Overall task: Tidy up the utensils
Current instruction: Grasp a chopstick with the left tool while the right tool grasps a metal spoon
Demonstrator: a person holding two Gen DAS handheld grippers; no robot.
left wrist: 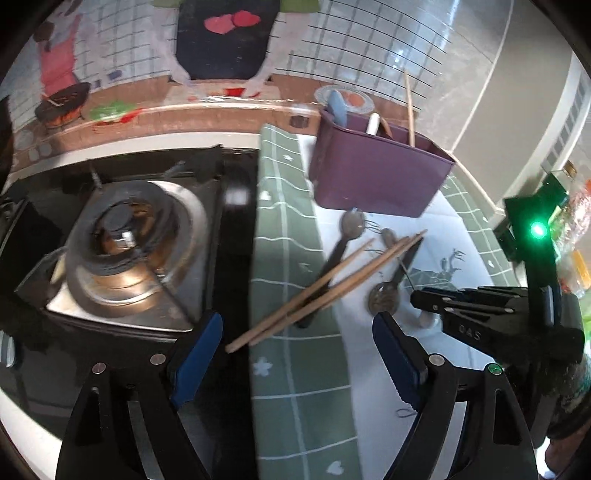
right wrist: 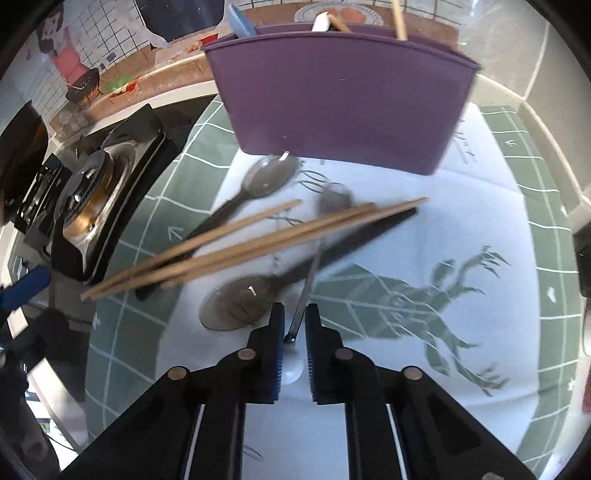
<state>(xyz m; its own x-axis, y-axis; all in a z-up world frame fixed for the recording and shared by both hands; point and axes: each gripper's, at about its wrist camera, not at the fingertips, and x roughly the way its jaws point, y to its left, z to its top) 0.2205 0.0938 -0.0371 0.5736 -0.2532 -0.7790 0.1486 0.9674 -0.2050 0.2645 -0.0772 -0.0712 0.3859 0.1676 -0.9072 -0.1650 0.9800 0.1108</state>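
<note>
- Right wrist view: the right claw sits at 6 o'clock with its two fingers drawn close around the thin metal handle of a small spoon; whether the pads truly pinch the handle or just flank it cannot be told.
- That spoon's bowl lies toward 12 o'clock, near the base of the purple utensil holder, and its handle runs down between the claw's fingers.
- Three wooden chopsticks lie in a loose bundle across the middle, slanting from 8 o'clock up toward 2 o'clock, over a dark-handled spoon and another dark-handled spoon.
- First of those spoons has its bowl just under the holder's lower edge; the other has its bowl at about 7 o'clock from centre, just beside the left finger of the right claw.
- Everything rests on a green-and-white checked cloth spread on the tabletop.
- Holder stands at 12 o'clock and already has a blue-handled utensil, a white handle and a single chopstick sticking out of its top.
- Left wrist view: the left claw hangs with its blue-padded fingers spread wide apart, gripping nothing, above the cloth's edge and the lower ends of the chopsticks.
- A gas stove burner sits at 9 o'clock, off the cloth.
- Right claw enters from 3 o'clock, low over the cloth.
</note>
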